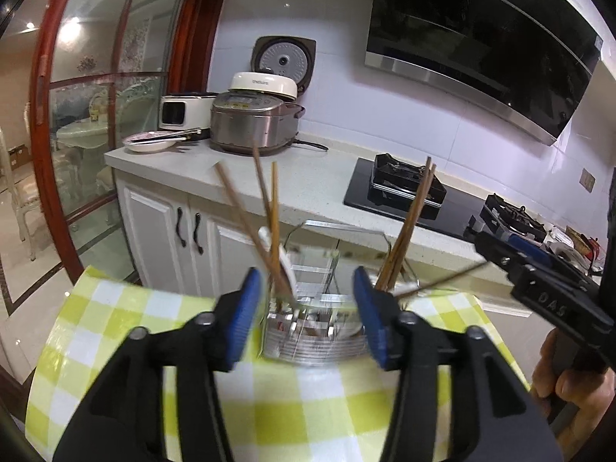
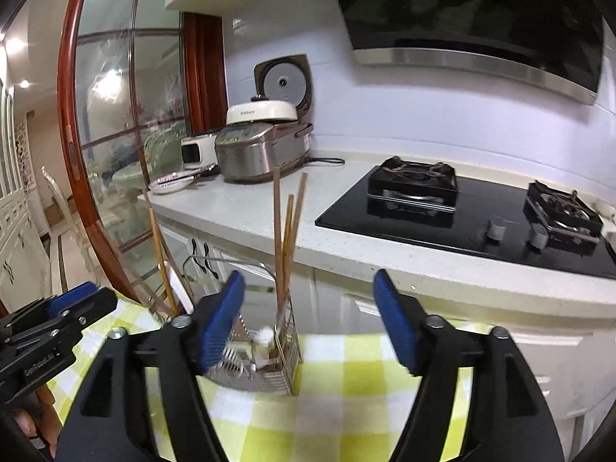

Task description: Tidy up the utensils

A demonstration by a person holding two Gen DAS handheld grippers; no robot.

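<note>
Both tongs, left tongs (image 1: 308,308) and right tongs (image 2: 308,319), stand spread, pinching nothing. Between the left pair sits the wire utensil holder (image 1: 313,331) on the checked cloth (image 1: 269,404), chopsticks (image 1: 404,231) leaning inside; white counter (image 1: 308,181) beyond.

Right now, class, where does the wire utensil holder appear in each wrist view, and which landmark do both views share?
Left wrist: wire utensil holder sits centre, between the blue fingers.
Right wrist: wire utensil holder sits left of centre, partly behind the left finger.
Shared landmark: rice cooker on the counter.
</note>
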